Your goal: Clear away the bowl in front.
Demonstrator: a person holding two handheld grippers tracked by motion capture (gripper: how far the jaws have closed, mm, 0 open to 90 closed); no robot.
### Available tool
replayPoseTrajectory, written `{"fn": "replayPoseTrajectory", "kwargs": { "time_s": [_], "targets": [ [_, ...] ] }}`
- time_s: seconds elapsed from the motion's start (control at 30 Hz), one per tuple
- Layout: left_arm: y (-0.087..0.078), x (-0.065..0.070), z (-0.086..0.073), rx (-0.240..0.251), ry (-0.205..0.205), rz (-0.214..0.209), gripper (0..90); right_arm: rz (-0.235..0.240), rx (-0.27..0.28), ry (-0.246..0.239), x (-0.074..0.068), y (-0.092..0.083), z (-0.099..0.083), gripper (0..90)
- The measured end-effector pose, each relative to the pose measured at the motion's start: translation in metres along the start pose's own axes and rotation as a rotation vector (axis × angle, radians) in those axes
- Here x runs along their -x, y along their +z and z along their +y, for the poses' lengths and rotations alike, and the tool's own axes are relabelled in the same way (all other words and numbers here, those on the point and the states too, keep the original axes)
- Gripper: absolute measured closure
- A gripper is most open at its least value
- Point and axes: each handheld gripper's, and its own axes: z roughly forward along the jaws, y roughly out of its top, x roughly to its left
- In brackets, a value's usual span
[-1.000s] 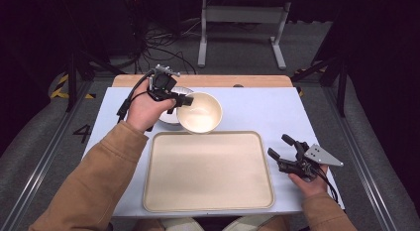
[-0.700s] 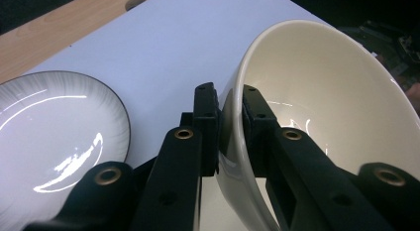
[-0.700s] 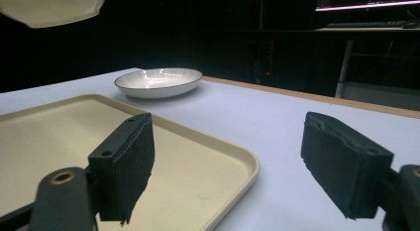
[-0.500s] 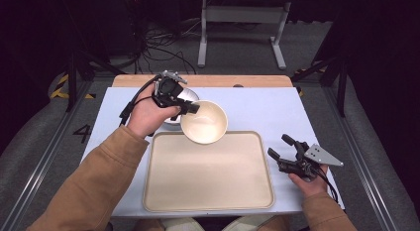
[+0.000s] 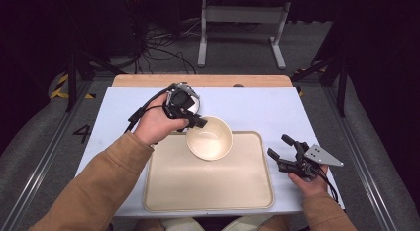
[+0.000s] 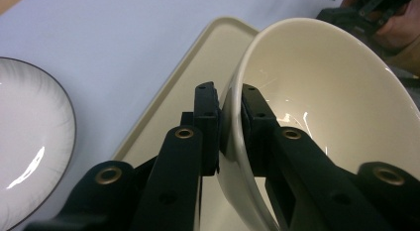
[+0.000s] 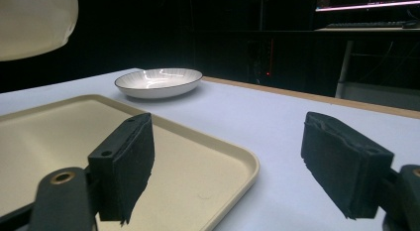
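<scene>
Nearest me, right of the tray [image 5: 163,191], the right gripper [image 5: 288,150] rests with jaws spread wide, holding nothing (waiting, I'd guess). Over the tray's far edge, the left gripper [image 5: 199,123] pinches the bowl [image 5: 210,138] by its rim, apparently to set it down. The plate [image 7: 158,82] sits beyond.

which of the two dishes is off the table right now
The cream bowl: the left gripper grips its rim, holding it above the tray. The dark-rimmed white plate rests on the table.
</scene>
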Motion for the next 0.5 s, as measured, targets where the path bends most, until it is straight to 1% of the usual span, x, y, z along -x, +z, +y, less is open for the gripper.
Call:
{"fn": "replayPoseTrajectory", "kwargs": {
  "time_s": [0.03,0.07,0.2,0.27,0.3,0.37,0.5],
  "targets": [
    [0.004,0.001,-0.001,-0.021,0.016,-0.009,80.8,0.0,0.0,-0.001,0.0,0.0,0.0,21.5],
    [0.004,0.001,-0.001,-0.021,0.016,-0.009,80.8,0.0,0.0,-0.001,0.0,0.0,0.0,21.4],
    [0.013,0.004,-0.004,-0.054,0.035,-0.008,80.8,0.0,0.0,-0.002,0.0,0.0,0.0,21.3],
    [0.015,0.004,-0.004,-0.062,0.034,-0.009,80.8,0.0,0.001,-0.002,0.0,0.0,0.0,21.3],
    [0.019,0.005,-0.007,-0.073,0.041,-0.014,80.8,0.0,0.001,-0.002,0.0,0.0,0.0,21.3],
    [0.021,0.006,-0.008,-0.078,0.036,-0.016,80.8,0.001,0.0,-0.002,0.0,0.0,0.0,21.3],
    [0.03,0.009,-0.013,-0.102,0.046,-0.022,80.9,0.0,0.0,-0.003,0.0,0.0,0.0,21.3]
  ]
}}
